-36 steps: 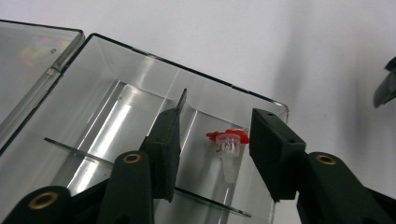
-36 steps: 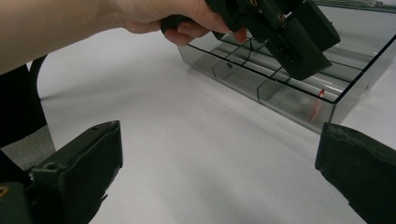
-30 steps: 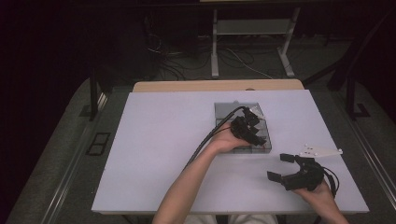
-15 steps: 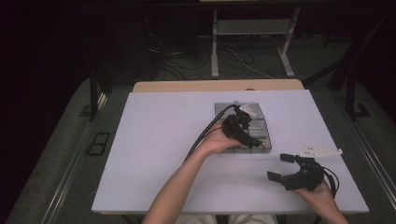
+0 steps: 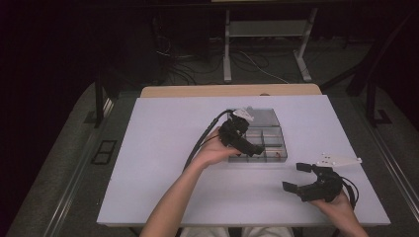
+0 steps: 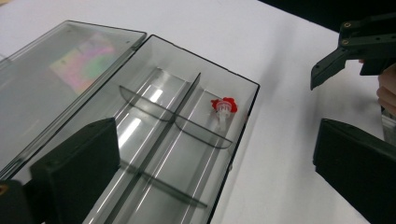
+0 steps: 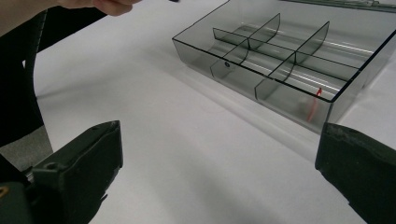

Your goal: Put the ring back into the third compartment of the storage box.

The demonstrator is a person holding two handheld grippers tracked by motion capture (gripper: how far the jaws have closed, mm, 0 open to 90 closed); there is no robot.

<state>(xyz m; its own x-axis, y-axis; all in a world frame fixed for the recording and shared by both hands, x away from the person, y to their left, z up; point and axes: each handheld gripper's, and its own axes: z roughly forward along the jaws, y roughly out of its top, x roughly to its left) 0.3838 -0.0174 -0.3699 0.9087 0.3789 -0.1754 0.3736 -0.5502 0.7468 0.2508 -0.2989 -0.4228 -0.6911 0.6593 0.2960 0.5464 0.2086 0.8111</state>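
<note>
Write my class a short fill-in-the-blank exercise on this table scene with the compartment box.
1. The small part lying in the box has a ____ head.
2. The box's lid is ____.
3. The left hand-held gripper has ____ jaws with nothing between them.
4. The box stands on a ____ table.

Missing words: red; open; open; white

no text, label, brand or number can be read anywhere. the lid (image 6: pixel 70 79) of the box (image 6: pixel 187 140) bears a rainbow-sheened patch, too blurred to tell whether it is a label or a reflection. the small red-capped piece (image 6: pixel 223 108) in one compartment has marks too small to read.
</note>
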